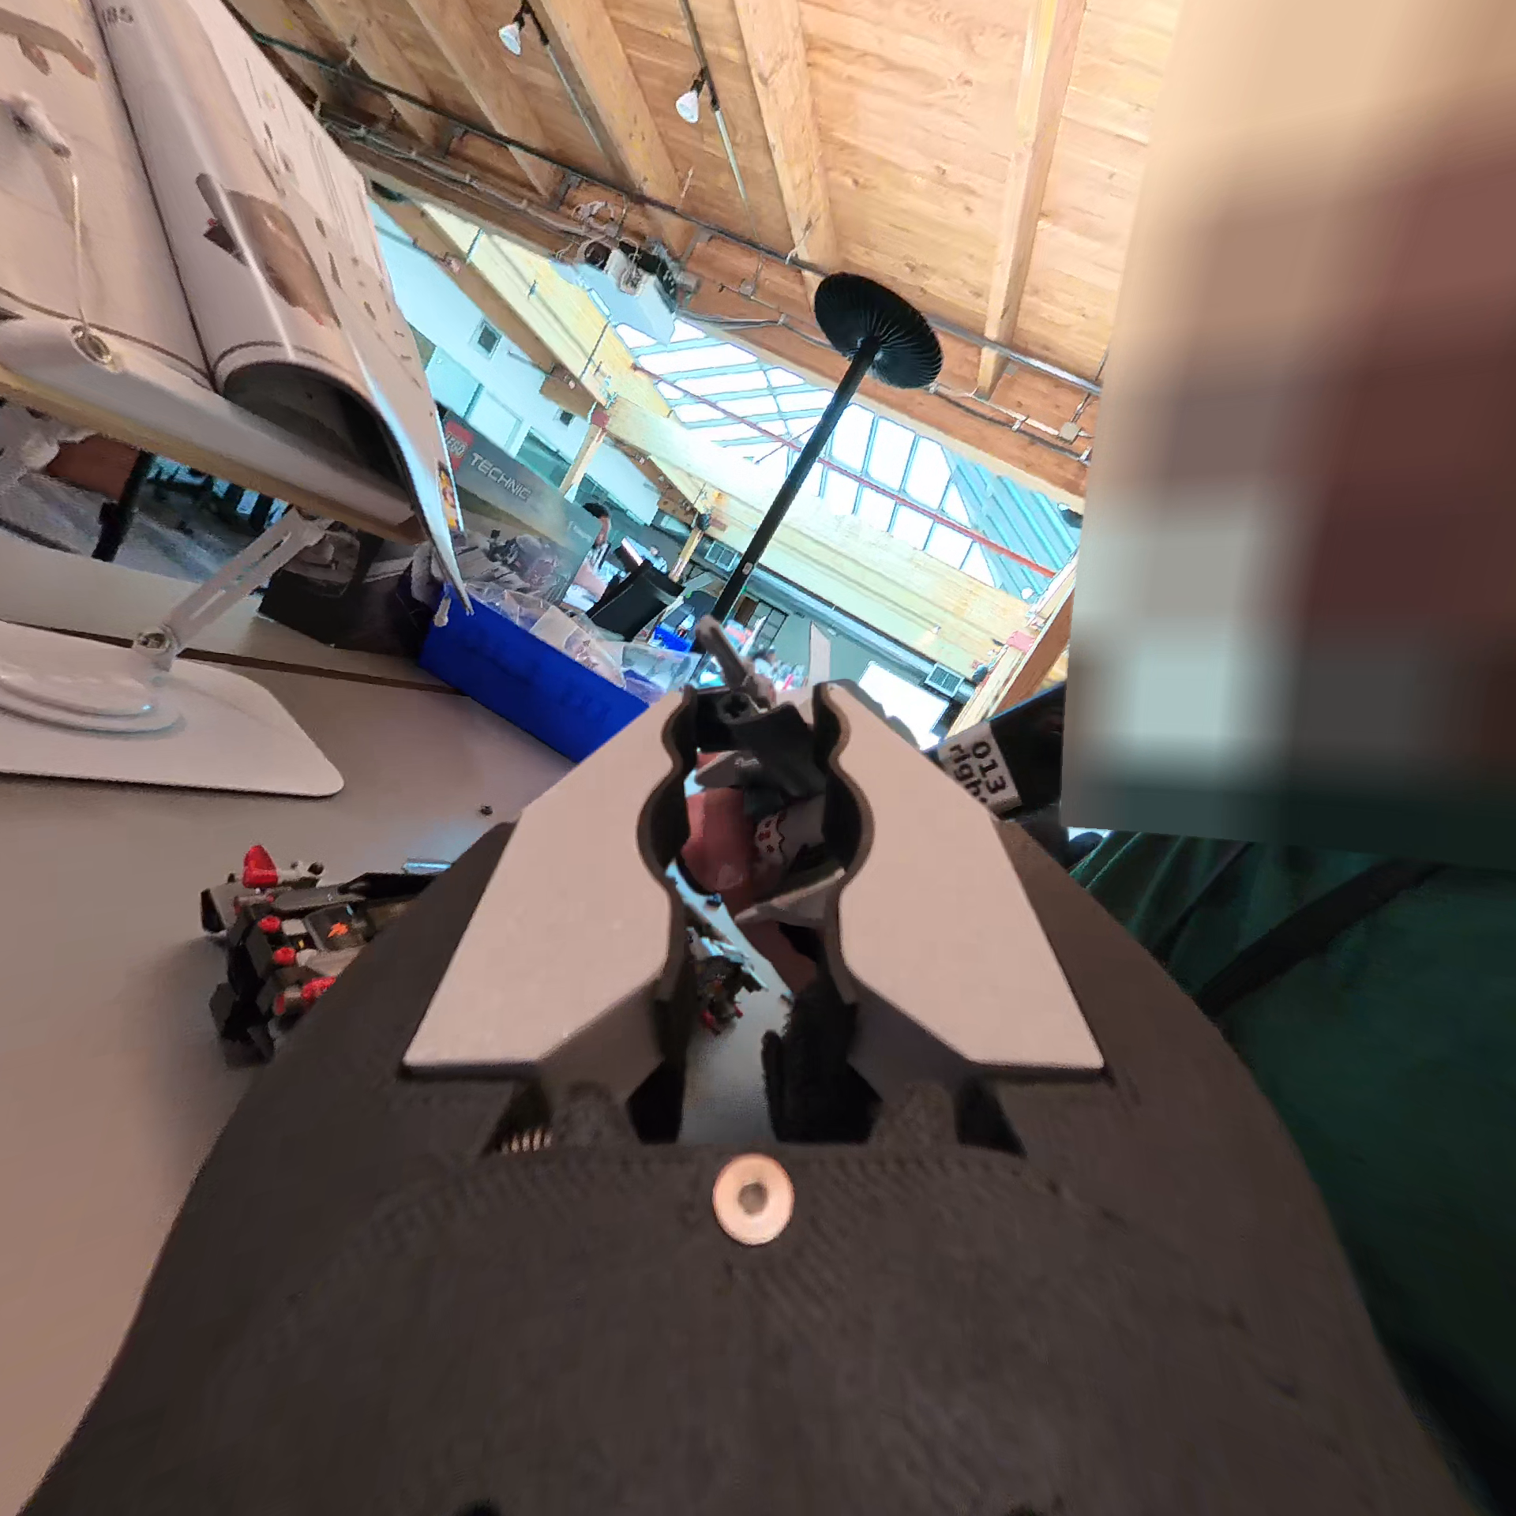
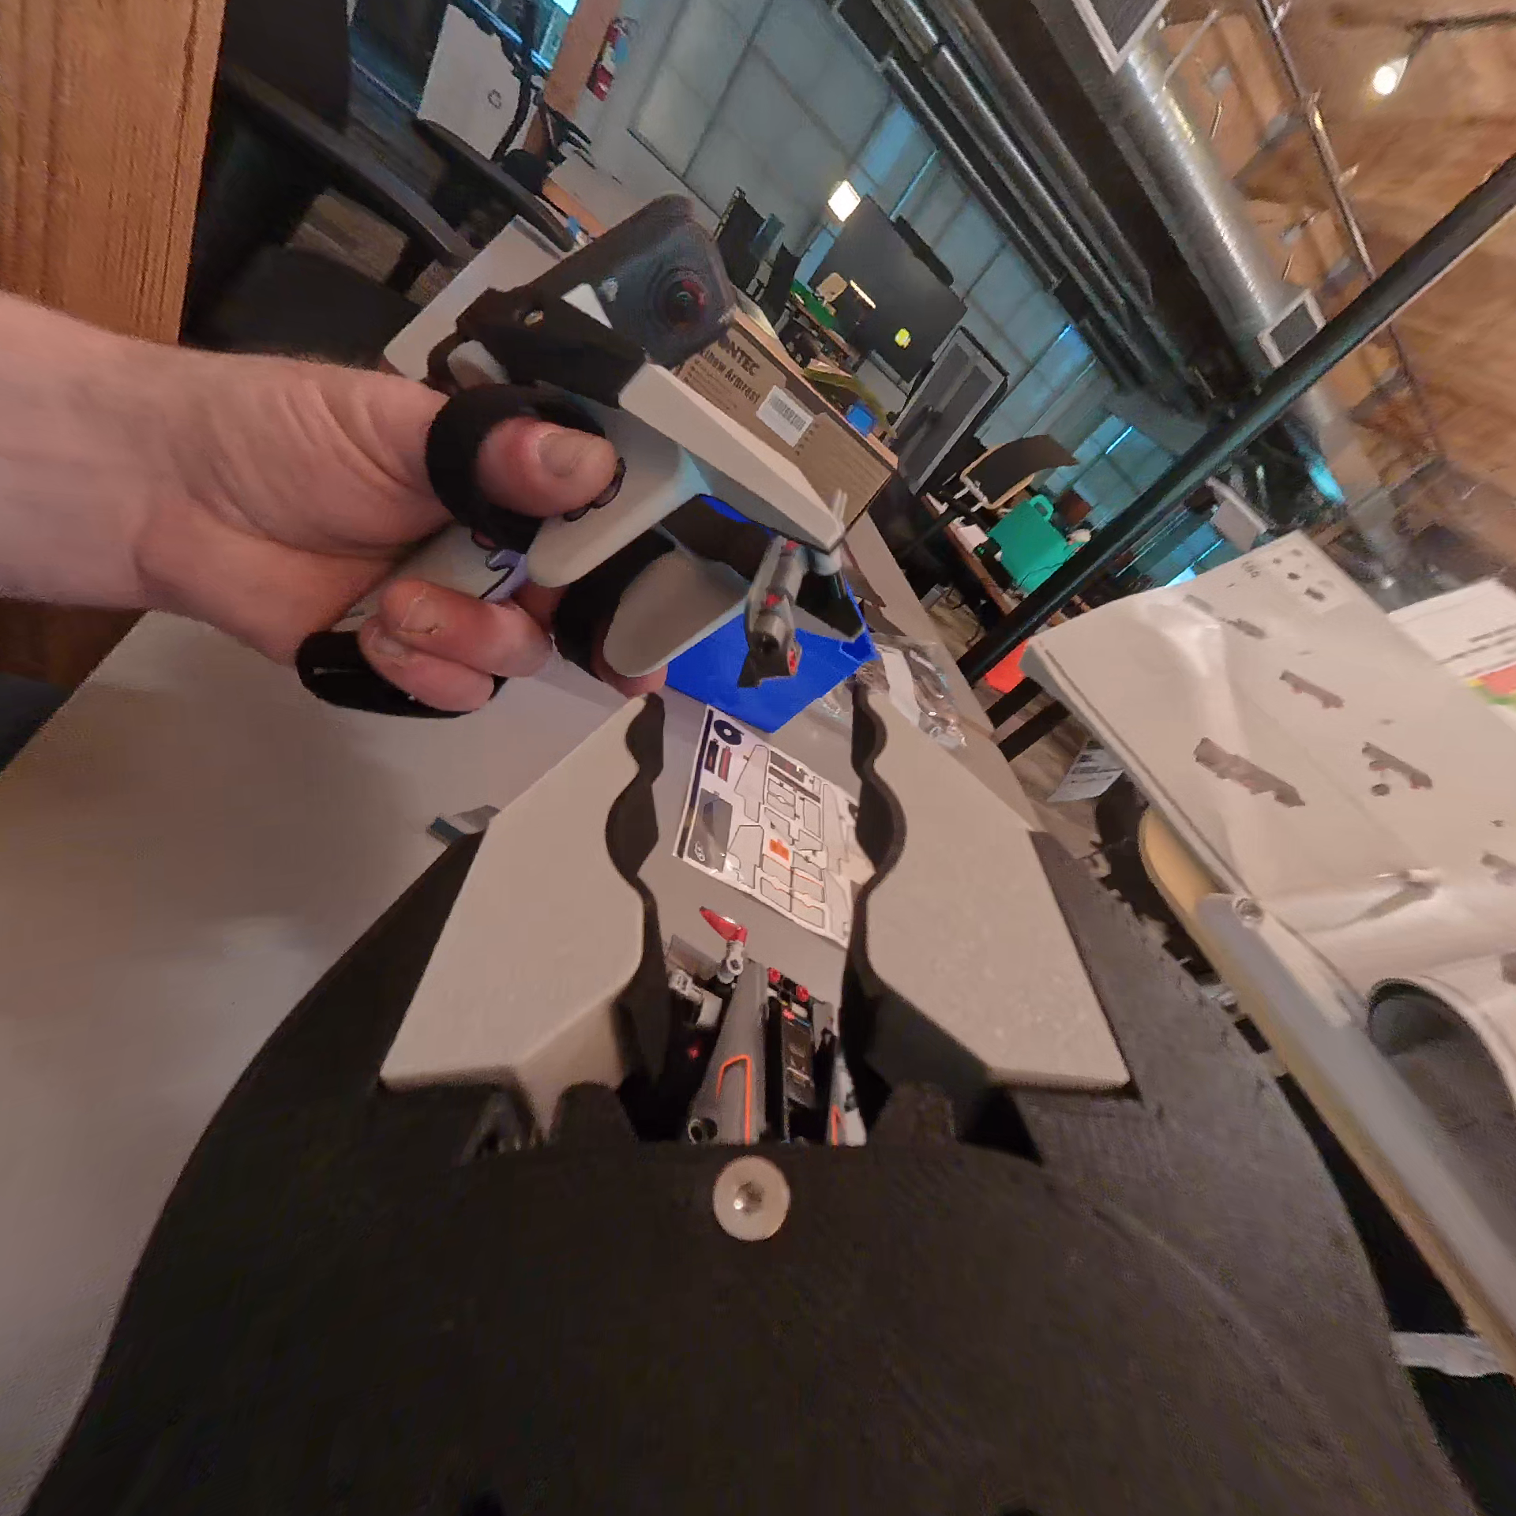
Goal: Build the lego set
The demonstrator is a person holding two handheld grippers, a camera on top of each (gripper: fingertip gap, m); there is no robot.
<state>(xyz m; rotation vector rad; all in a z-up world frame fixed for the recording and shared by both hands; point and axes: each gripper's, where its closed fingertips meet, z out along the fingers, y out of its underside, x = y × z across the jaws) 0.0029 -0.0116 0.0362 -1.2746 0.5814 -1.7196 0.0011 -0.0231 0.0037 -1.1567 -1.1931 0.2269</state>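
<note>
My left gripper point(image 2: 808, 545) hung raised above the flat grey tabletop point(image 2: 164, 861), a small grey-and-black lego sub-assembly point(image 2: 775, 607) pinched at its tips. Below and behind it stood the blue plastic bin point(image 2: 738, 689), with a printed white sticker sheet point(image 2: 771, 828) lying nearer me on the table. The dark, partly built lego model point(image 2: 755, 1058) lay between the fingers of my right gripper point(image 2: 755, 714). The open paper instruction booklet point(image 2: 1280, 779) rested on its stand to the right.

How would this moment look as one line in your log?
left claw: shut on small lego piece, raised | right claw: open, empty | lego model: on table
</note>
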